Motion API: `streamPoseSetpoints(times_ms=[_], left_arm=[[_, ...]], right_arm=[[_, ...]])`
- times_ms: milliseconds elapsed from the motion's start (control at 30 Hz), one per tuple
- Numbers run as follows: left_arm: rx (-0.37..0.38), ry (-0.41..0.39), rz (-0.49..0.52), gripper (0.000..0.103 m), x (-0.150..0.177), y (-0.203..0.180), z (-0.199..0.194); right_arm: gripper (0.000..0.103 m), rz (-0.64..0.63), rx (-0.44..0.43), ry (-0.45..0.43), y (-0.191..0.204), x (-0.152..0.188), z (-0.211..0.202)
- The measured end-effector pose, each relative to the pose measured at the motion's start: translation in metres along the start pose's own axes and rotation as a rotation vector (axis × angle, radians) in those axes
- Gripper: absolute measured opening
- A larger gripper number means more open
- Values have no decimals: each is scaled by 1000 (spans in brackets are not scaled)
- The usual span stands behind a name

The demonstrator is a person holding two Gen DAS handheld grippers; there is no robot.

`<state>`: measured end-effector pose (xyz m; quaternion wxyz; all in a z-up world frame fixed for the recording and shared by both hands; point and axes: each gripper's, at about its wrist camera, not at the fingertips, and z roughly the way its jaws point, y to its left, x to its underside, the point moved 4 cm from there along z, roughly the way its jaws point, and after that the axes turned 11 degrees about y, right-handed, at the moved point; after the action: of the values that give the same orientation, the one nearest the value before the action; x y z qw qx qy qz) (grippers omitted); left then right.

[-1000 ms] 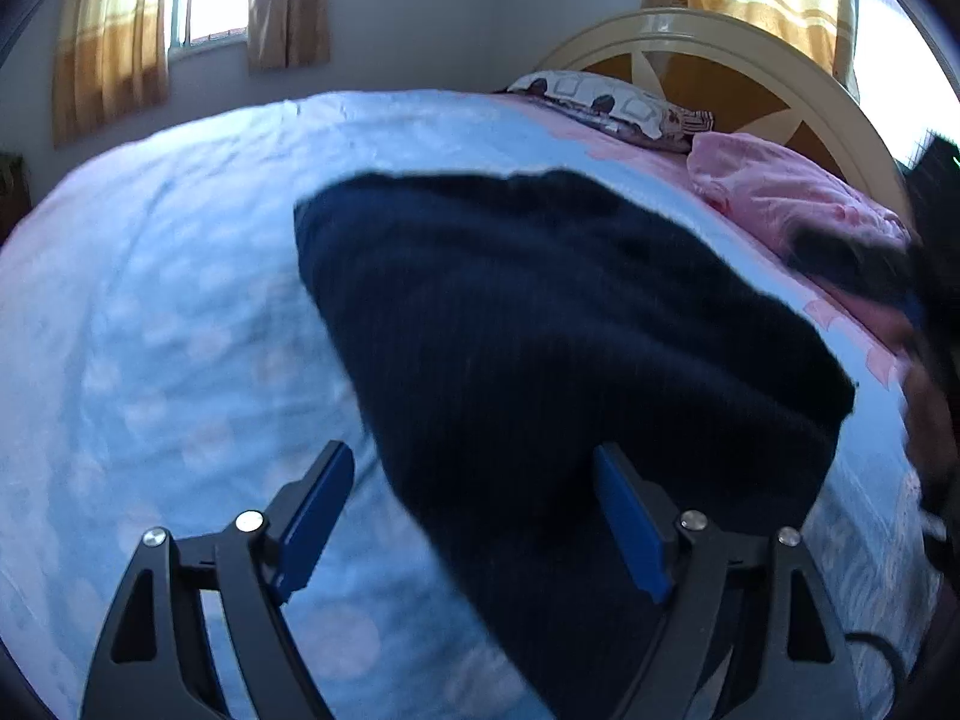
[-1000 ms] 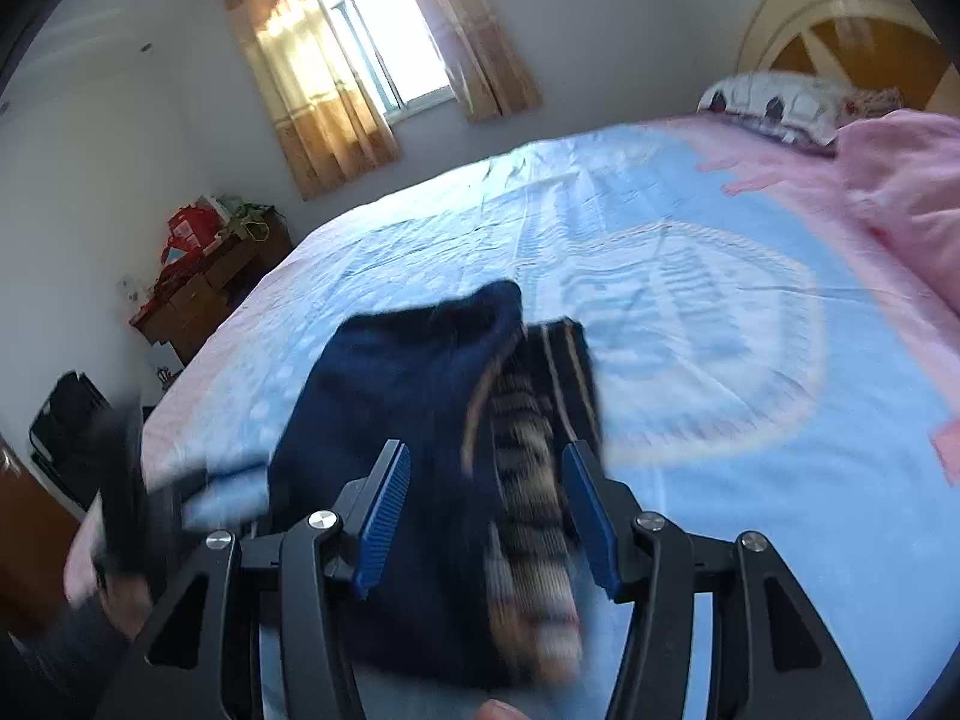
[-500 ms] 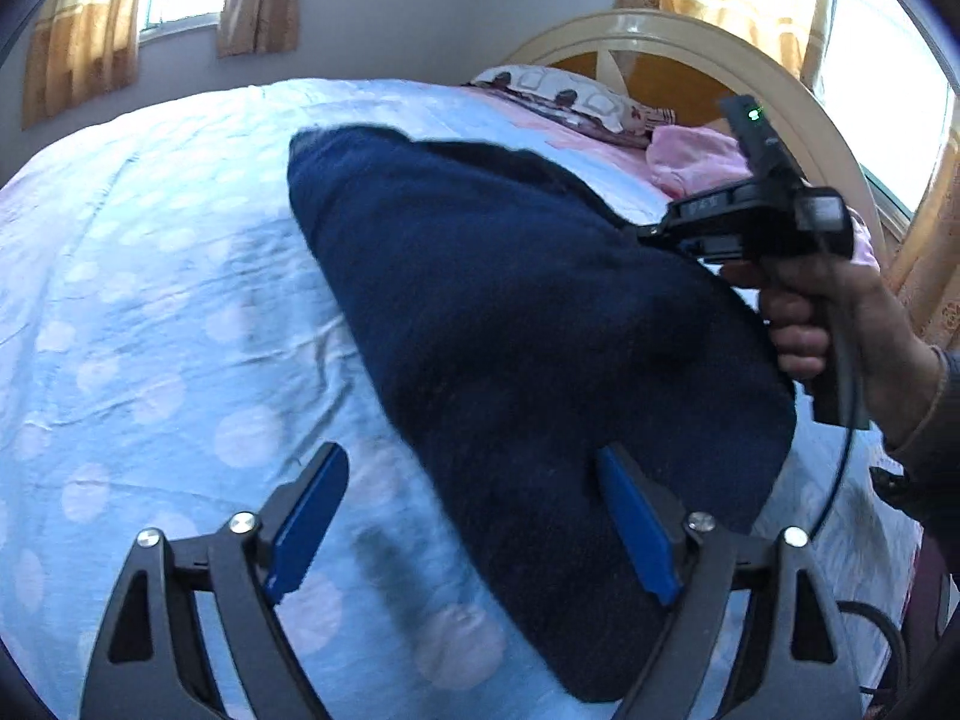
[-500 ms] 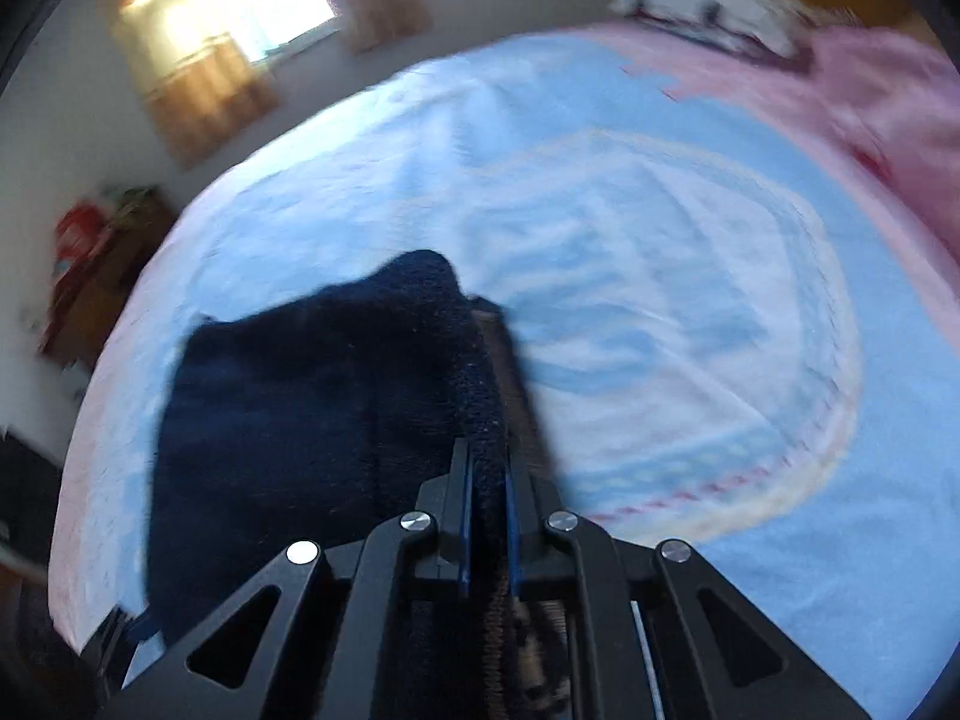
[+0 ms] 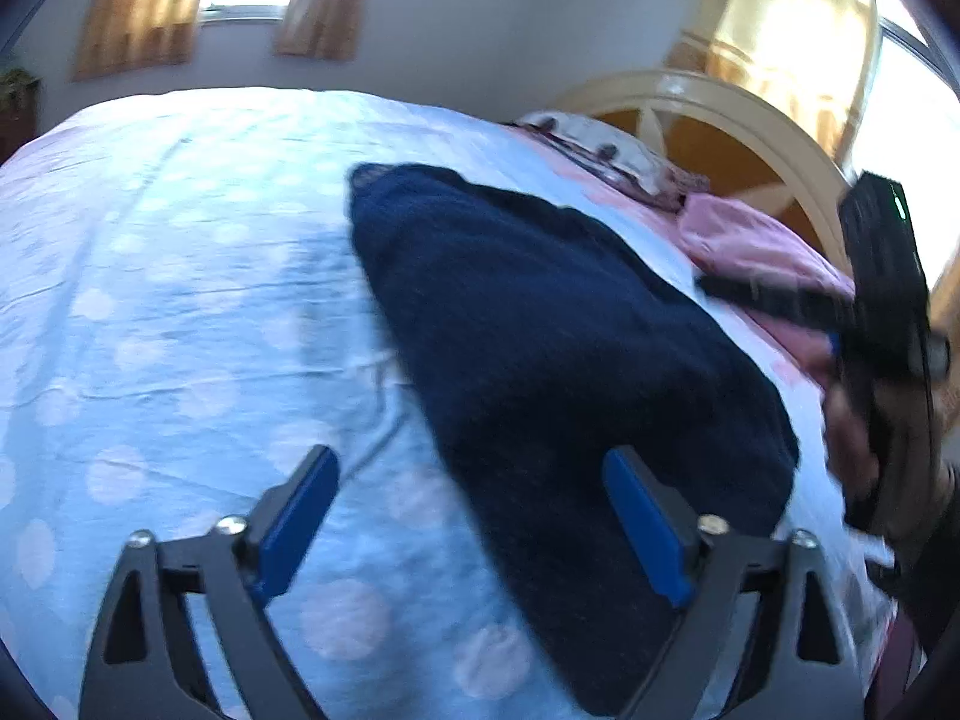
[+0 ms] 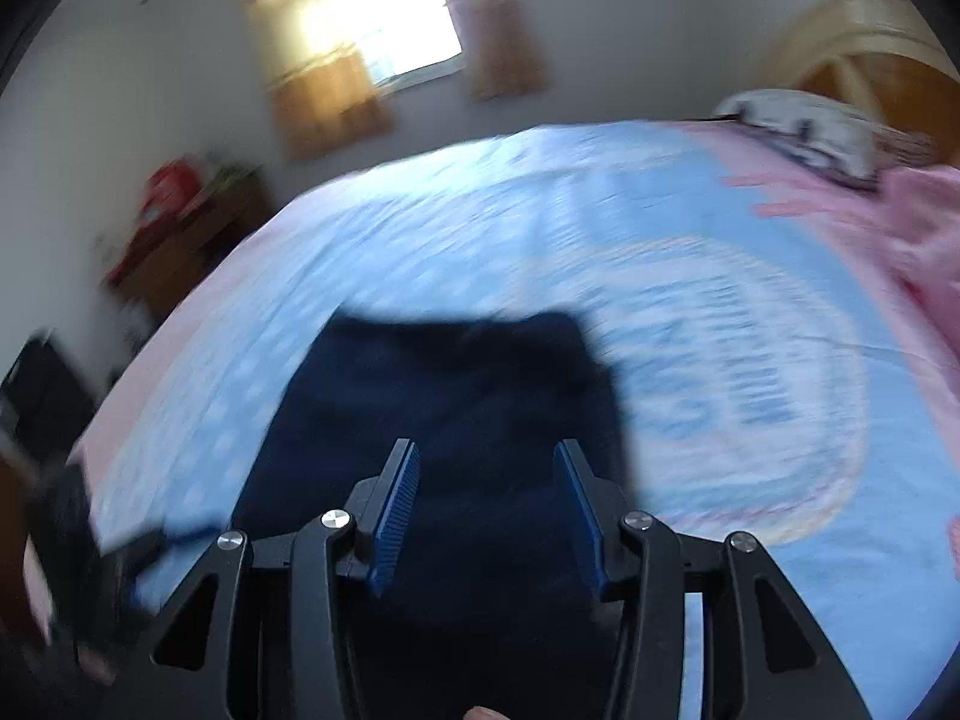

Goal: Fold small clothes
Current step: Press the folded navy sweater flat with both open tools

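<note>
A dark navy knitted garment (image 5: pixel 558 360) lies folded on the light blue spotted bedsheet (image 5: pixel 180 312). My left gripper (image 5: pixel 474 516) hovers over its near edge, jaws opening wide, nothing pressed between the blue pads; the right pad (image 5: pixel 642 528) is above the cloth, the left pad over bare sheet. In the right wrist view the same garment (image 6: pixel 468 396) fills the lower middle. My right gripper (image 6: pixel 489 504) is above it with jaws opening, pads apart and not pinching the cloth. The right gripper's body shows at the right edge of the left wrist view, held by a hand (image 5: pixel 852 438).
A pink blanket (image 5: pixel 756 246) and a patterned pillow (image 5: pixel 606 150) lie at the headboard (image 5: pixel 738 120). A wooden cabinet with red items (image 6: pixel 180 222) stands by the wall. Curtained windows (image 6: pixel 372 30) are behind. Bare sheet stretches to the left of the garment.
The right gripper was clamped on the garment's edge half a second ago and has now let go, jaws apart, pulled back. The striped inner side is covered. Left gripper widened slightly.
</note>
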<state>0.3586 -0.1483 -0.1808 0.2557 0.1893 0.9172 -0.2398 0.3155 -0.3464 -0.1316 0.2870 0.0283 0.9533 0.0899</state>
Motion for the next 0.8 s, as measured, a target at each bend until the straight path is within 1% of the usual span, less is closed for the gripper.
streamPoseSetpoints(times_ms=[33,67,100,133,167,200,233,300,367,433,500,600,667,733,800], left_arm=[[-7,-3,-12,98,0,2,0],[-10,-3,-21,98,1,4,0],[-12,-1,-28,98,0,5,2],[-18,4,-32,98,0,5,3],[-27,9,-36,98,0,6,4],[-36,11,-39,98,-1,5,6],[-43,12,-40,98,-2,6,7],[-53,16,-40,98,-4,5,9],[-61,20,-38,98,-2,8,8],[-71,22,-34,98,-3,7,9],[-80,26,-30,99,-3,7,10],[-82,30,-33,100,-3,7,12],[-76,35,-40,100,-3,8,13],[-73,41,-45,100,-2,9,14],[-74,51,-49,100,-2,10,15]], right_arm=[[48,-26,53,34,2,7,10],[48,-26,108,64,-2,13,20],[48,1,134,111,-12,22,34],[49,14,117,98,-18,28,36],[49,24,95,62,-23,31,32],[49,34,85,62,-25,32,29],[49,42,82,64,-26,32,28],[49,40,112,75,-23,28,24],[49,29,146,49,-10,20,12],[49,3,148,9,6,8,7],[54,-41,137,-7,28,-3,6],[55,-138,147,-4,66,-15,21],[55,-176,125,16,82,-15,34],[55,-184,113,62,87,-11,51],[55,-171,115,81,82,-6,66]])
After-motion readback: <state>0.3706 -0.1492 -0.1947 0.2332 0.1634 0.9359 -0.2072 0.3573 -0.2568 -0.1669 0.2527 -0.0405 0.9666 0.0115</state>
